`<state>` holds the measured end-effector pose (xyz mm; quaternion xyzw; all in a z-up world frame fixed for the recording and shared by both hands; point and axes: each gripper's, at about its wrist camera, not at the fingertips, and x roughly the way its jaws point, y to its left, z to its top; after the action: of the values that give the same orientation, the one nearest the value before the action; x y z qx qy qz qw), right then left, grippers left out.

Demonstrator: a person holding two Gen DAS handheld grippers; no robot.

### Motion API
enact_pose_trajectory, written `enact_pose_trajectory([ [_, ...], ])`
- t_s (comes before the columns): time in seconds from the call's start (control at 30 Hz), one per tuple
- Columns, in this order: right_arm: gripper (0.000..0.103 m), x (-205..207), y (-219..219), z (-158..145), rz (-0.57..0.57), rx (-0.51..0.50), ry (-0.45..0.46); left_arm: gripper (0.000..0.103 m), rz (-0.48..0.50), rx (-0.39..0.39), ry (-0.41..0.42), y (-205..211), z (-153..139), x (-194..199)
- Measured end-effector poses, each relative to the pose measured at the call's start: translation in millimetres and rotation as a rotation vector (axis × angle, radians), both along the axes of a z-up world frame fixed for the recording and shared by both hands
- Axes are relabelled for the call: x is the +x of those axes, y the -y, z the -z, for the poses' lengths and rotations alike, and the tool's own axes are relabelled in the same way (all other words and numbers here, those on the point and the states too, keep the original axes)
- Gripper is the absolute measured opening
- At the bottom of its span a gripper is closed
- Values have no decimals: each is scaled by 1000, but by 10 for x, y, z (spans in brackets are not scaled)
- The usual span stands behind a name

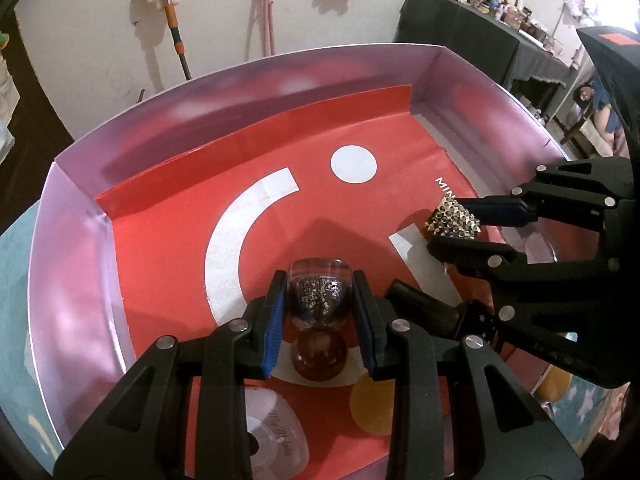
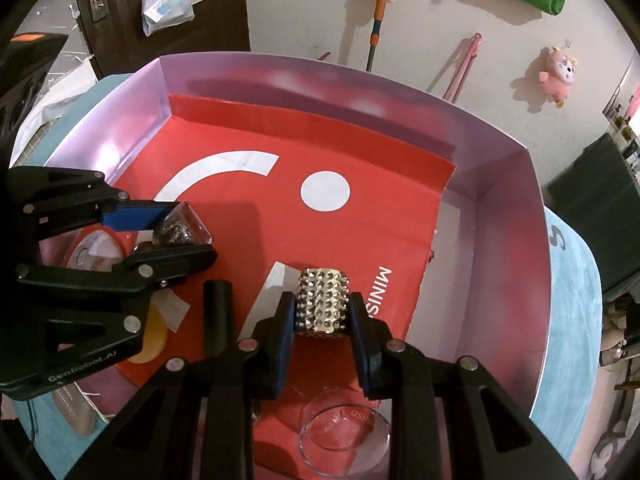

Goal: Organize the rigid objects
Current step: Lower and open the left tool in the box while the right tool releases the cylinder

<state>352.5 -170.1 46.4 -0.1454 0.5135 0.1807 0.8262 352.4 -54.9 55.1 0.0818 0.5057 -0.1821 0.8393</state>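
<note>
A large pink box (image 1: 80, 216) lined with red paper fills both views. My left gripper (image 1: 320, 300) is shut on a clear bottle of dark glittery contents (image 1: 318, 292), held low over the red floor near the box's front; the same bottle (image 2: 180, 226) shows at the left of the right wrist view. My right gripper (image 2: 322, 312) is shut on a silver studded cylinder (image 2: 324, 300), which hangs over the red lining on the right side; the left wrist view shows that cylinder (image 1: 454, 220) pinched between black fingers.
Below the bottle lies a dark red ball (image 1: 318, 354). A clear "My Melody" case (image 1: 276, 428), a yellow piece (image 1: 372, 408) and a black tube (image 2: 218, 312) lie near the front. A round clear dish (image 2: 344, 432) sits under the right gripper. The box rests on a light blue cloth (image 2: 576, 280).
</note>
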Motion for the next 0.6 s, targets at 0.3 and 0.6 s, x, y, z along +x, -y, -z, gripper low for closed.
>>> enact_pose_trajectory([
  [0.3, 33, 14, -6, -1, -2, -3, -2, 30, 0, -16, -4, -62, 9, -5],
  [0.6, 36, 17, -5, -5, -3, -4, -2, 30, -4, -49, 14, -104, -61, 18],
])
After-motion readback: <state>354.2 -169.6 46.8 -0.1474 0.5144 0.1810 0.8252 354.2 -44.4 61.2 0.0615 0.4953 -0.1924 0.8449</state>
